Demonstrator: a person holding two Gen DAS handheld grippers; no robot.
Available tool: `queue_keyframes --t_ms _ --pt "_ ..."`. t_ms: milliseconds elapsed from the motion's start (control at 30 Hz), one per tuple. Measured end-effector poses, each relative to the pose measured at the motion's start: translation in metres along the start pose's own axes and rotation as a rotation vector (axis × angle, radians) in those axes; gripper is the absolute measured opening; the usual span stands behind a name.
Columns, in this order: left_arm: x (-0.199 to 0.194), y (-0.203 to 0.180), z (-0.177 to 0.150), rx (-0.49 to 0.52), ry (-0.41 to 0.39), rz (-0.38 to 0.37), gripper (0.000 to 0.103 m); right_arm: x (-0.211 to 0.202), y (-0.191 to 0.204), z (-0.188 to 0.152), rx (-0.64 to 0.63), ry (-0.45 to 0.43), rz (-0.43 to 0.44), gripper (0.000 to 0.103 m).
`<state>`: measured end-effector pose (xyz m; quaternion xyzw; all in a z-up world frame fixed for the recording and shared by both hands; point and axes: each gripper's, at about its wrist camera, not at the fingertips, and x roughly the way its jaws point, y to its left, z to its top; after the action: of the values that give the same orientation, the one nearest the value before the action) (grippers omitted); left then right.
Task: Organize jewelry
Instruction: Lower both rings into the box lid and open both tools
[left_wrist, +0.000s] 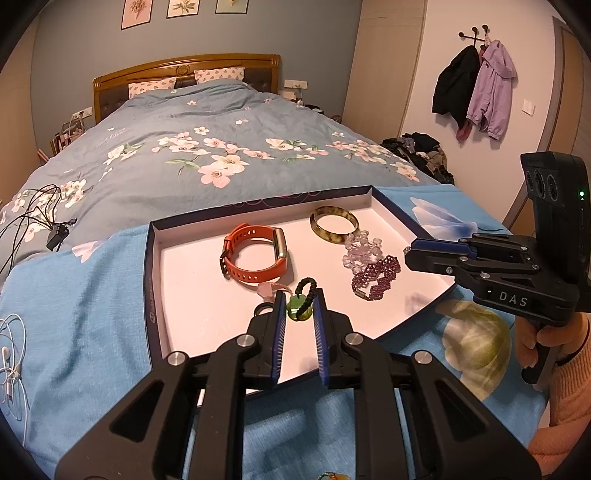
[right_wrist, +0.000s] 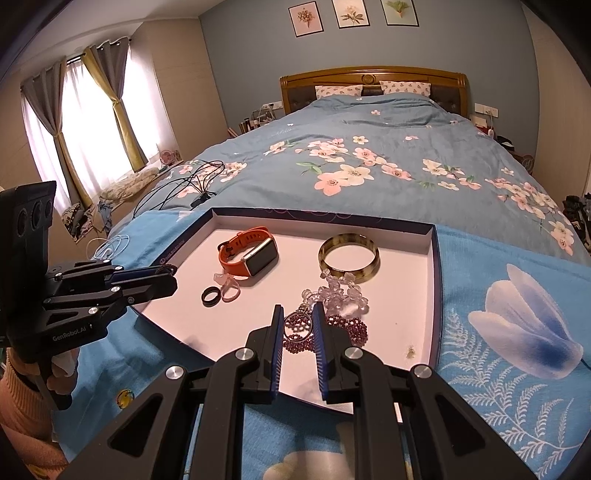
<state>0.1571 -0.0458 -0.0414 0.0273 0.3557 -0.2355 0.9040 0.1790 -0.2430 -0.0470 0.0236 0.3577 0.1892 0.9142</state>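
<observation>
A shallow white tray (left_wrist: 148, 273) with a dark blue rim lies on a light blue cloth. In it are an orange smartwatch (left_wrist: 255, 254), a mottled green bangle (left_wrist: 334, 225), a clear crystal bracelet (left_wrist: 360, 247), a purple bead bracelet (left_wrist: 376, 275), a black ring (right_wrist: 210, 295) and a pink ring (right_wrist: 231, 293). My left gripper (left_wrist: 300, 306) is shut on a green jade pendant (left_wrist: 297, 310) with a black cord, above the tray's near part. My right gripper (right_wrist: 298, 319) is shut on a round silver hoop (right_wrist: 297, 328) over the purple beads (right_wrist: 351, 328).
The cloth (left_wrist: 81, 302) covers the foot of a bed with a blue floral quilt (left_wrist: 207, 147). Black cables (left_wrist: 33, 214) and white earphones (left_wrist: 11, 354) lie to the left. A person's hand (left_wrist: 535, 339) holds the right gripper's handle.
</observation>
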Motion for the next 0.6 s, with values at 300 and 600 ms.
queue_keyframes --t_ms 300,600 --pt "0.011 0.002 0.001 -0.001 0.016 0.006 0.015 0.004 0.0 0.0 -0.002 0.007 -0.002 0.014" --pt "0.019 0.005 0.001 -0.006 0.024 0.012 0.015 0.009 0.0 0.001 -0.002 0.014 -0.003 0.014"
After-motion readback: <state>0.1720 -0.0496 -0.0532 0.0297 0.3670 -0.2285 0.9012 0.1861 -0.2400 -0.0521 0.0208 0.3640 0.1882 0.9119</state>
